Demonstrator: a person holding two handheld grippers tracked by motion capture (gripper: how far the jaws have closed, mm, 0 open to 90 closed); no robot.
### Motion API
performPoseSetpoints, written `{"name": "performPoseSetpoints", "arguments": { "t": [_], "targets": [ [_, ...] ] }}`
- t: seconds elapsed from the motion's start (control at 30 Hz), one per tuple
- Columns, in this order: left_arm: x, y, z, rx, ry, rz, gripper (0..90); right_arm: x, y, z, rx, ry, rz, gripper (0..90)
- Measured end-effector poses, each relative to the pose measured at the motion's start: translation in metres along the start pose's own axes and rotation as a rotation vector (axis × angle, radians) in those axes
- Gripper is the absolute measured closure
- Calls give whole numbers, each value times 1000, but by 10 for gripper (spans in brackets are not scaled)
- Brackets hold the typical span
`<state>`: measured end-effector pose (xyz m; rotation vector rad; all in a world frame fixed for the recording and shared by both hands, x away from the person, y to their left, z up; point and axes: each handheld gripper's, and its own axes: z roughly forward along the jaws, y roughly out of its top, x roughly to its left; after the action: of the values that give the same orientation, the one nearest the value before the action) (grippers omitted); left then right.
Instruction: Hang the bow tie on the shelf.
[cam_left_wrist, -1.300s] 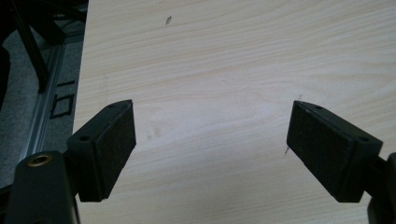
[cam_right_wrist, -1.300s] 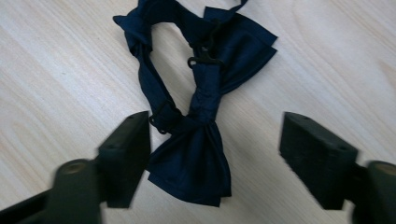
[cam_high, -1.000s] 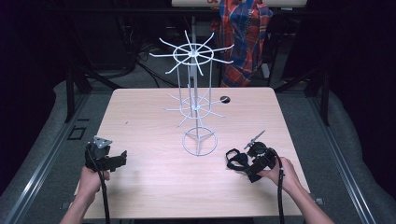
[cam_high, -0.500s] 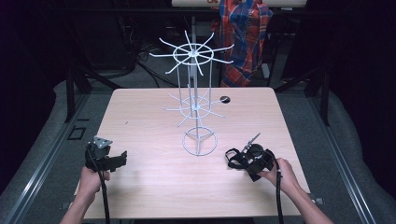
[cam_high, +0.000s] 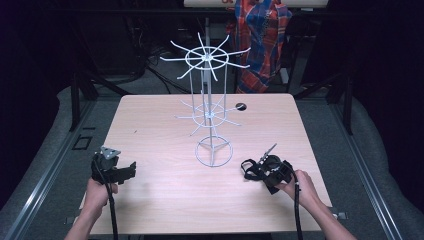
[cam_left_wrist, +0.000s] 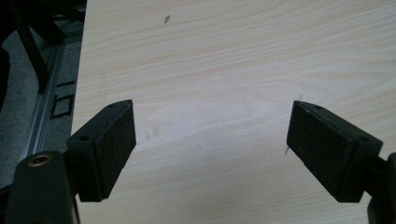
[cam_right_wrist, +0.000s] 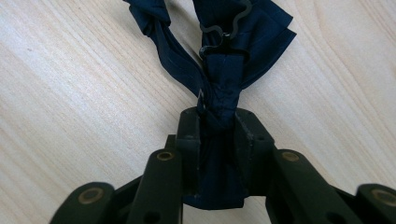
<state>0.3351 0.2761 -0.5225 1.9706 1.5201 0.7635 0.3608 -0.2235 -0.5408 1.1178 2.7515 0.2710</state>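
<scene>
- Right gripper view: the right gripper (cam_right_wrist: 218, 135) has just been closing, and its jaws now pinch the knot of a dark blue bow tie (cam_right_wrist: 224, 84), whose folds and thin strap fan out beyond the tips over the table (cam_right_wrist: 70, 93).
- From the high view, the bow tie (cam_high: 252, 167) lies just ahead of that gripper's jaws, near the ring foot of the white wire rack (cam_high: 212, 120).
- Before lifting, check the grip is on the thick middle band; cloth caught by one layer may well slip out.
- Lift straight up and slowly, so the loose strap and its small hook (cam_right_wrist: 219, 35), which hang past the tips, do not drag or snag.
- Likely the tie is meant for one of the rack's prongs; bring the strap loop, not the knot, over a prong tip.
- The left gripper (cam_left_wrist: 210, 140) stands with its jaws wide apart and nothing between them, only bare tabletop.
- It could steady the rack's foot or spread the strap, though it is well apart from both now.
</scene>
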Motion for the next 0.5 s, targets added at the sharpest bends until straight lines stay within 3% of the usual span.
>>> {"name": "performPoseSetpoints", "arguments": {
  "t": [0.03,0.23,0.27,0.5],
  "targets": [
    [0,0,0,-3,0,-1,160,-2,-1,0,-15,12,2,753],
    [0,0,0,-1,-2,1,160,-2,-1,-4,-24,-15,0,755],
    [0,0,0,-1,-3,1,160,-4,-2,-5,-60,-8,18,755],
    [0,0,0,-2,-5,1,160,-8,-3,-13,-78,-17,23,752]
  ]
}}
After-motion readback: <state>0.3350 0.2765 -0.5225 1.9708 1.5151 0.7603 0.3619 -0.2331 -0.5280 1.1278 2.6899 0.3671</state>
